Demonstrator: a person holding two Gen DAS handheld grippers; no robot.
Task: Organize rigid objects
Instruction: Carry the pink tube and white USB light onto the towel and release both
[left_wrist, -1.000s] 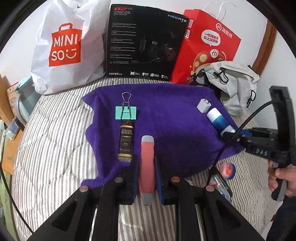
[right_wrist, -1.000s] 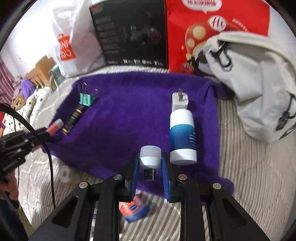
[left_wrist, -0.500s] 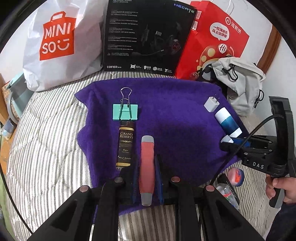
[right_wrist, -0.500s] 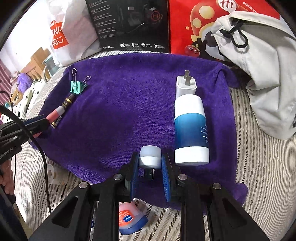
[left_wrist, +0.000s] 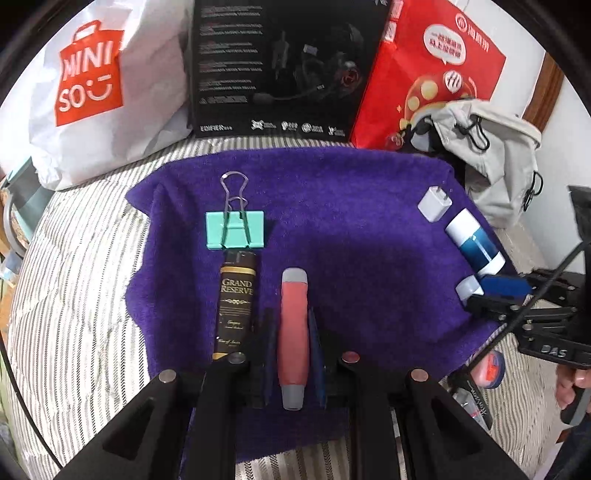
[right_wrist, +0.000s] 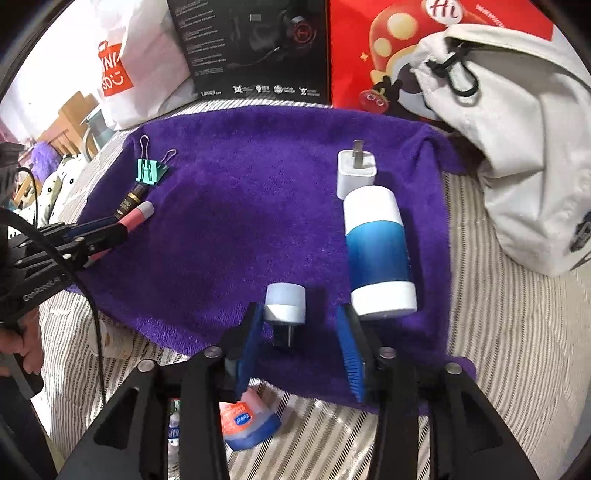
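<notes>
The left gripper (left_wrist: 292, 354) clamps the pink pen (left_wrist: 293, 336) parallel to the dark tube (left_wrist: 236, 299), apparently to line it up in that row on the purple towel (left_wrist: 354, 236); the right gripper (right_wrist: 301, 350) stands wide, the small USB light (right_wrist: 285, 306) lying free between its jaws beside the blue bottle (right_wrist: 378, 251), seemingly set there to start a second row.

A striped quilt (left_wrist: 85, 280) covers the bed. At its far edge, against a white wall (left_wrist: 524, 40), stand a white shopping bag (left_wrist: 110, 92), a black box (left_wrist: 284, 66) and a red paper bag (left_wrist: 436, 74), with a grey backpack (right_wrist: 517, 147) slumped beside them. Wooden furniture (right_wrist: 70, 114) shows off to the left. Wooden trim (left_wrist: 550, 92) runs up the wall at right.
</notes>
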